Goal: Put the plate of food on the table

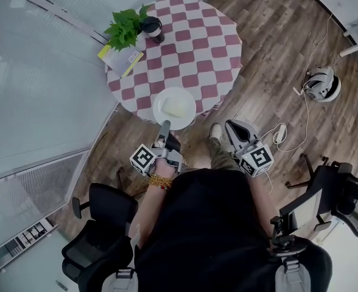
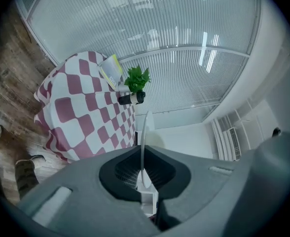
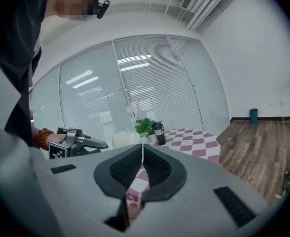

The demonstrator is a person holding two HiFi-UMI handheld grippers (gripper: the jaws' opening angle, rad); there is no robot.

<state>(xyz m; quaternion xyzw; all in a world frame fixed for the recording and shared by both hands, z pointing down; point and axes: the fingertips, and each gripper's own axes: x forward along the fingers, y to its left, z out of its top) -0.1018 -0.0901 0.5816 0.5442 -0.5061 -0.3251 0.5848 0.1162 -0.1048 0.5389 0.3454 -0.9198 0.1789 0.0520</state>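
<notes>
The left gripper (image 1: 165, 126) is closed on the rim of the white plate of food (image 1: 188, 119), which is at the near edge of the checkered table (image 1: 197, 47). The right gripper (image 3: 142, 154), near this table, is closed with nothing in it.

Ahead of you, a leafy green plant (image 1: 124, 28) stands on a red-and-white checked cloth (image 1: 209, 47). A dark lidded cup (image 1: 153, 28) is just beside it, and a yellow-edged book (image 1: 121, 58) lies flat near its pot. On your left runs a glass wall (image 1: 39, 72) with blinds. A black office chair (image 1: 100, 224) sits close at your left side and another chair (image 1: 328, 199) at your right. On the wood floor (image 1: 276, 35) lies a white device (image 1: 322, 84) trailing a white cable (image 1: 302, 123).
</notes>
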